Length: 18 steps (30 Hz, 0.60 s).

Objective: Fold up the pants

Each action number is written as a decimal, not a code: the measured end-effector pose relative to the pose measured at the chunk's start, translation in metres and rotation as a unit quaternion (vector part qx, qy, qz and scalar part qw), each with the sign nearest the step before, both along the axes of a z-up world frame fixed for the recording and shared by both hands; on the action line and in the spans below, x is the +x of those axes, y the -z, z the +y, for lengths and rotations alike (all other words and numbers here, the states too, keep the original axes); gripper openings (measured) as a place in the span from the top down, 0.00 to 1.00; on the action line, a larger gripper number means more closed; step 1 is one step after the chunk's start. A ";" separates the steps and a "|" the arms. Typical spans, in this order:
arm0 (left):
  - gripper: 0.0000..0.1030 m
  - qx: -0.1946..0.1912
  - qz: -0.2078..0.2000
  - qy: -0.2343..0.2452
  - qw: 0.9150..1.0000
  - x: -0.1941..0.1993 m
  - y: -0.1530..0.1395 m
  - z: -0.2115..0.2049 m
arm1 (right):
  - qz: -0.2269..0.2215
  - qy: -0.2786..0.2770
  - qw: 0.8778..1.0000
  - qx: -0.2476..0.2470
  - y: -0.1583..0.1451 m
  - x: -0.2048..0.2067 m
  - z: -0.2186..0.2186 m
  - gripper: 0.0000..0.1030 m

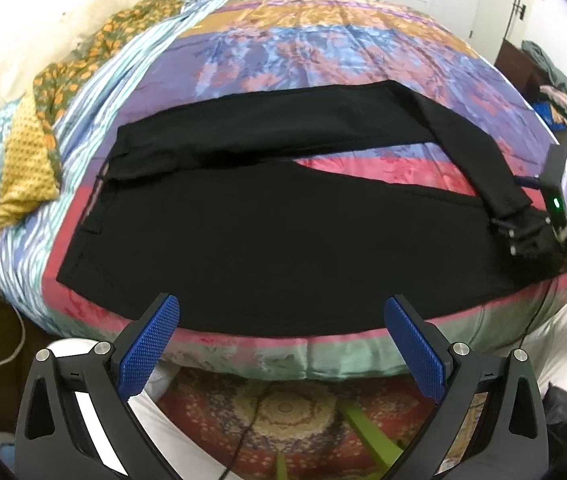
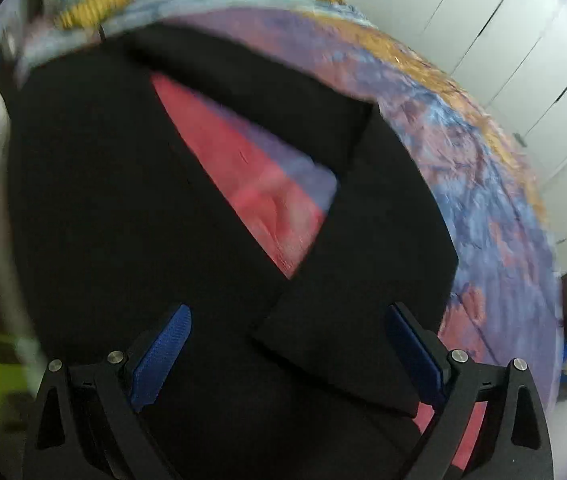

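Observation:
Black pants (image 1: pixel 267 232) lie spread on a colourful bedspread (image 1: pixel 323 40), waist at the left. The far leg bends at the right and its end lies folded back toward the near leg. My left gripper (image 1: pixel 281 312) is open and empty, above the bed's near edge, just short of the pants. My right gripper (image 1: pixel 523 236) sits at the far leg's end at the right. In the right wrist view the right gripper (image 2: pixel 287 320) is open, its blue pads (image 2: pixel 163 356) on either side of the folded-back leg end (image 2: pixel 363 280), not closed on it. This view is blurred.
Patterned pillows and cloths (image 1: pixel 31 152) lie at the bed's left. A patterned rug (image 1: pixel 283 412) covers the floor below the near edge. White cabinet doors (image 2: pixel 503 40) stand behind the bed. Piled clothes (image 1: pixel 555 92) sit at the far right.

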State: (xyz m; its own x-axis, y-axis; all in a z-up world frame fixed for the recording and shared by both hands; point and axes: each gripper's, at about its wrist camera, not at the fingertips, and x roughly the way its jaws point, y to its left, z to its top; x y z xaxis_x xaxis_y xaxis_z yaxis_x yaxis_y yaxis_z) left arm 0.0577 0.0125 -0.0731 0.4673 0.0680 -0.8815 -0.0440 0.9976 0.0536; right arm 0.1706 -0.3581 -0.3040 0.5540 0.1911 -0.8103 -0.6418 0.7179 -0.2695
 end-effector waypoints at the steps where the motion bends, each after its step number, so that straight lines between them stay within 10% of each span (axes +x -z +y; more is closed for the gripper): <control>1: 0.01 0.001 0.000 -0.002 1.000 0.000 0.000 0.001 | 0.016 0.025 0.999 0.020 0.007 0.008 -0.013 0.11; 2: 0.01 0.000 0.003 -0.006 1.000 0.001 0.002 0.002 | 0.039 0.040 0.997 0.048 0.010 0.017 -0.026 0.16; 4: 0.01 -0.009 0.018 -0.013 1.000 0.006 0.009 0.006 | 0.073 0.076 0.993 0.059 0.008 0.038 -0.048 0.80; 9: 0.01 -0.006 0.026 0.001 1.000 0.018 0.016 -0.003 | -0.047 0.208 0.969 0.122 -0.103 0.128 -0.133 0.79; 11: 0.01 -0.001 0.020 0.011 1.000 0.021 0.015 -0.009 | -0.089 0.298 0.942 0.125 -0.139 0.172 -0.181 0.61; 12: 0.01 0.001 0.016 0.013 1.000 0.022 0.015 -0.011 | -0.100 0.351 0.925 0.101 -0.150 0.193 -0.202 0.33; 14: 0.01 0.001 0.012 0.010 1.000 0.025 0.016 -0.009 | -0.123 0.410 0.902 0.057 -0.161 0.210 -0.222 0.22; 18: 0.01 -0.004 0.017 -0.016 1.000 0.037 0.032 0.014 | -0.090 0.362 0.922 0.105 -0.147 0.185 -0.178 0.21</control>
